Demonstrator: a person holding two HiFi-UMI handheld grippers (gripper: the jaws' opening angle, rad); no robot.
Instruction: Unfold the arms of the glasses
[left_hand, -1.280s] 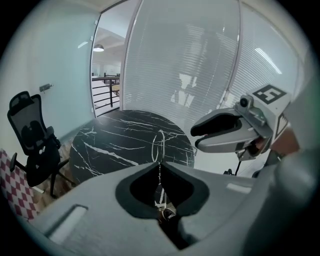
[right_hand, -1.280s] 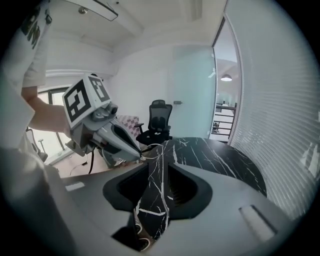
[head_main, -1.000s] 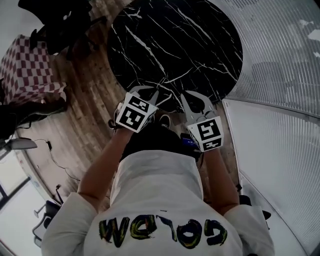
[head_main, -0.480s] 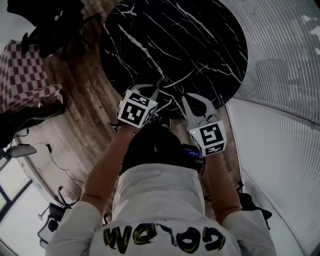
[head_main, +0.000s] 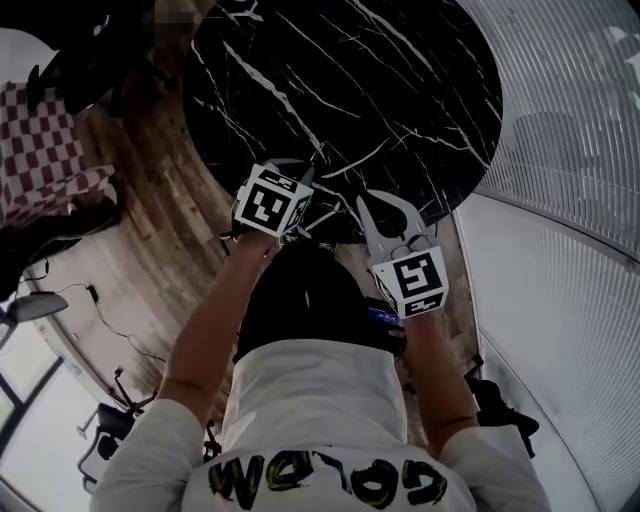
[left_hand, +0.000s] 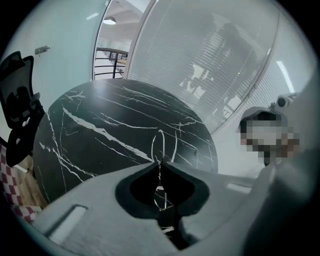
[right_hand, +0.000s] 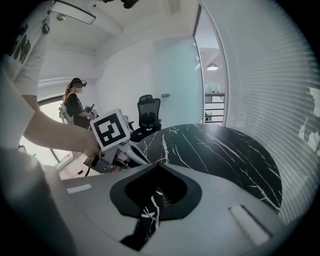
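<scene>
I cannot make out any glasses in these views. A round black marble table (head_main: 400, 90) with white veins lies ahead. My left gripper (head_main: 308, 172) hangs over its near rim, jaws closed tip to tip (left_hand: 160, 162). A thin pale line runs through the tips there, and I cannot tell it from the marble veins. My right gripper (head_main: 362, 197) is beside it over the same rim, also shut, with nothing between its tips (right_hand: 160, 161). The right gripper view shows the left gripper's marker cube (right_hand: 109, 131) to its left.
A wooden floor (head_main: 150, 230) lies left of the table, with a checked seat (head_main: 45, 160) and a black office chair (right_hand: 149, 112) beyond. A curved glass wall with blinds (head_main: 570, 200) runs along the right. A person (right_hand: 75, 102) stands in the background.
Both hands have sunk toward the table's near rim. The left gripper tipped further down, so its jaws are more hidden behind its marker cube.
</scene>
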